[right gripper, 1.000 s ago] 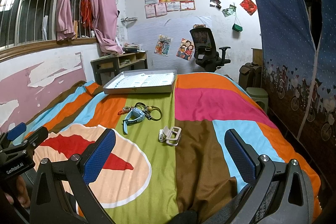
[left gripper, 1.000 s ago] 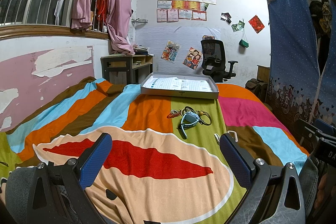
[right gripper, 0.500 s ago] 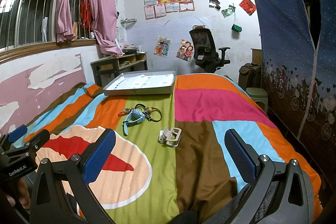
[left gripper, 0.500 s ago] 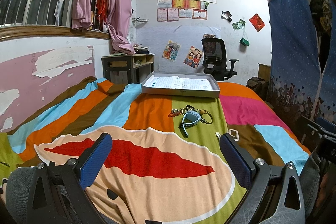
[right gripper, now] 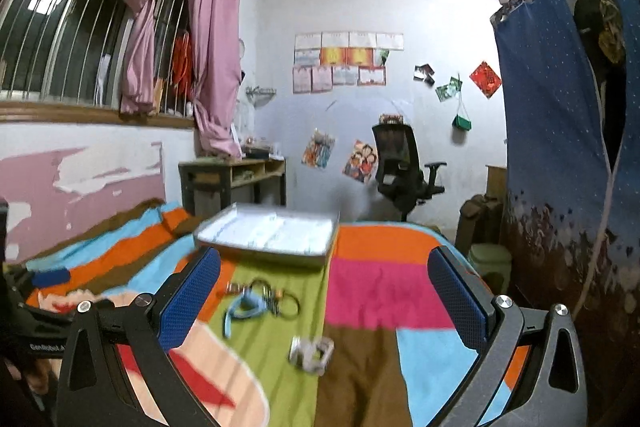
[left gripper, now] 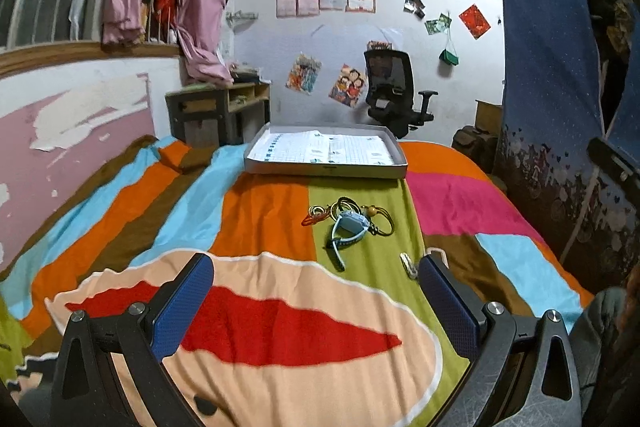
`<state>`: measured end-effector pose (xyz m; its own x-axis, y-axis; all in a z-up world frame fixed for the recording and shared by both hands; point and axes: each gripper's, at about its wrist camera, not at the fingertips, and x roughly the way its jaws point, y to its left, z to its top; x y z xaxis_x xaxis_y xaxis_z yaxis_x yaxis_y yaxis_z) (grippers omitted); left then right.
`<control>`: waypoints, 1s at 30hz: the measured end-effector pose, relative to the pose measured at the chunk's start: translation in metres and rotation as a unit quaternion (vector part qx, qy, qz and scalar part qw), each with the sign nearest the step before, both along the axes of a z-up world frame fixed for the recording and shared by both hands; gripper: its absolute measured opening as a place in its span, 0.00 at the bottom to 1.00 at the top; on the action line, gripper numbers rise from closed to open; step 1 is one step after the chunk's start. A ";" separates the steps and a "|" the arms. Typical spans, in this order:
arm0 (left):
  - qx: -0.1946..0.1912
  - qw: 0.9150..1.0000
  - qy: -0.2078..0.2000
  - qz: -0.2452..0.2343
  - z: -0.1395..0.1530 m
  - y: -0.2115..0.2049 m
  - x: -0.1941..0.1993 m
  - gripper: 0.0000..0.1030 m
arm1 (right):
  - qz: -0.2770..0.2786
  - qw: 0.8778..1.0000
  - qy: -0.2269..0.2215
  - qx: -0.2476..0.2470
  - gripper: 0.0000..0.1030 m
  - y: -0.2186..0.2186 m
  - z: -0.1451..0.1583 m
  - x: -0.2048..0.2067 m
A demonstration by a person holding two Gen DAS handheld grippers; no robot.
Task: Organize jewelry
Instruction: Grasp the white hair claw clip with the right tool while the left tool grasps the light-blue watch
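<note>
A small heap of jewelry lies on the green stripe of the bedspread: a light blue watch, dark bangles and an orange cord. A white watch lies nearer, half hidden behind a finger in the left wrist view. Beyond the heap rests a flat grey tray lined with printed paper. My left gripper is open, low over the bed, short of the heap. My right gripper is open too, nothing between its fingers.
The striped bedspread covers the whole bed. A wall with peeling pink paint runs along the left. A wooden shelf and a black office chair stand past the bed. A blue curtain hangs at the right.
The right wrist view has tilted upward, with the ceiling now in sight and the bed lower and blurred. The left gripper has crept slightly nearer the jewelry. Both grippers stay open.
</note>
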<state>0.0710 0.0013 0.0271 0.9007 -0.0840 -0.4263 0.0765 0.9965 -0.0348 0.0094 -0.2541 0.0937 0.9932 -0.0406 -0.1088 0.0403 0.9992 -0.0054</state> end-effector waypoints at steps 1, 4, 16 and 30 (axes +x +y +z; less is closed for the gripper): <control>-0.002 1.000 0.001 0.000 0.003 0.001 0.008 1.00 | 0.001 1.000 -0.003 0.005 0.99 0.000 0.005 0.011; -0.001 1.000 -0.001 -0.004 0.009 0.004 0.040 1.00 | 0.003 1.000 0.000 0.015 0.99 0.002 0.012 0.045; -0.017 0.994 0.107 -0.007 -0.045 -0.011 0.181 1.00 | -0.047 0.989 0.133 0.033 0.99 -0.004 -0.043 0.194; 0.013 0.978 0.192 -0.084 -0.135 -0.033 0.239 1.00 | -0.037 0.906 0.408 0.103 0.99 0.001 -0.209 0.271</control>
<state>0.3105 -0.0313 -0.1074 0.6487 -0.2021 -0.7337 0.2264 0.9717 -0.0675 0.2806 -0.2533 -0.1151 0.5740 0.0015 -0.8188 0.1730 0.9772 0.1230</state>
